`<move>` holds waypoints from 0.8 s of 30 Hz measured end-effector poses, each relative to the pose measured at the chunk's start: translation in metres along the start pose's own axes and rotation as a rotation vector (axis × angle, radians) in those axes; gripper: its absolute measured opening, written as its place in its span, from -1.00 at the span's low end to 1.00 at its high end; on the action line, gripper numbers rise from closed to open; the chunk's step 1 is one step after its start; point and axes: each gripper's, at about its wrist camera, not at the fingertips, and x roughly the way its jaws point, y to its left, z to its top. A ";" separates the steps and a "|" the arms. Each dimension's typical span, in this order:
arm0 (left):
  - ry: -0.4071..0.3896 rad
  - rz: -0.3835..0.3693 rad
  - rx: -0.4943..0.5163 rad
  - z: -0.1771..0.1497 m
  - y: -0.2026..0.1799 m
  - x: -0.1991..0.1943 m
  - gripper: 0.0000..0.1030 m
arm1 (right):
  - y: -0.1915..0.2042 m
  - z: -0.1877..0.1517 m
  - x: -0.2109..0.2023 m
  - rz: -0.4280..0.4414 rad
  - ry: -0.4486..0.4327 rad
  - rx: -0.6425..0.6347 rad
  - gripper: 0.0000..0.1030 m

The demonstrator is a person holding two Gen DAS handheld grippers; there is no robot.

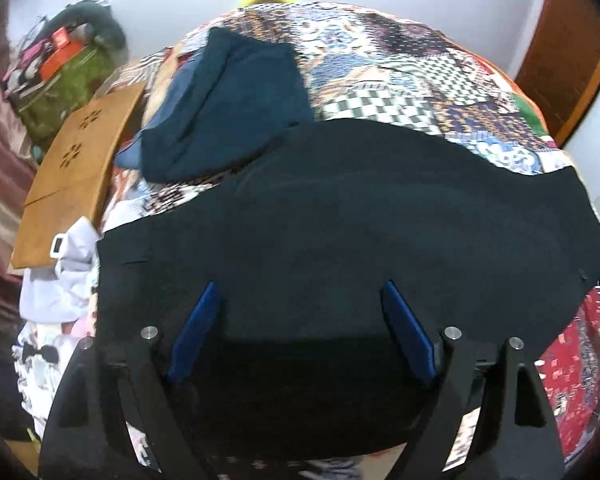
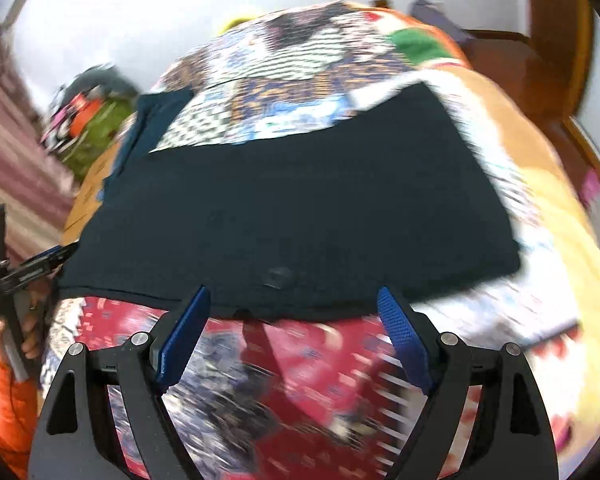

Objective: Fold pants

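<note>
The black pants [image 1: 340,220] lie flat in a wide folded slab across a patchwork bedspread [image 1: 400,68]. My left gripper [image 1: 300,286] hovers over the pants' near left part, its blue fingers wide apart with only flat cloth below them. In the right wrist view the same pants [image 2: 300,200] fill the middle, and my right gripper [image 2: 293,290] stands open at their near edge, pinching nothing. The left gripper [image 2: 62,252] also shows at that view's left edge, beside the pants' left end, held by a hand in an orange sleeve [image 2: 8,412].
A dark teal garment [image 1: 228,112] lies on the bed beyond the pants' left end. A wooden board [image 1: 72,172], a green bag [image 1: 68,92] of odds and ends and pale crumpled clothing [image 1: 60,280] crowd the left side. A wooden door [image 1: 560,60] stands at the right.
</note>
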 end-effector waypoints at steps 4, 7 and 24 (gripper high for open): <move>0.012 -0.021 0.036 0.002 -0.015 0.003 0.64 | -0.028 -0.001 -0.009 0.023 -0.060 0.102 0.57; 0.011 -0.028 0.027 0.005 -0.022 0.006 0.64 | -0.039 0.005 -0.011 0.049 -0.110 0.154 0.55; 0.028 -0.091 -0.053 0.006 -0.030 0.017 0.88 | -0.070 0.036 -0.009 -0.104 -0.231 0.149 -0.79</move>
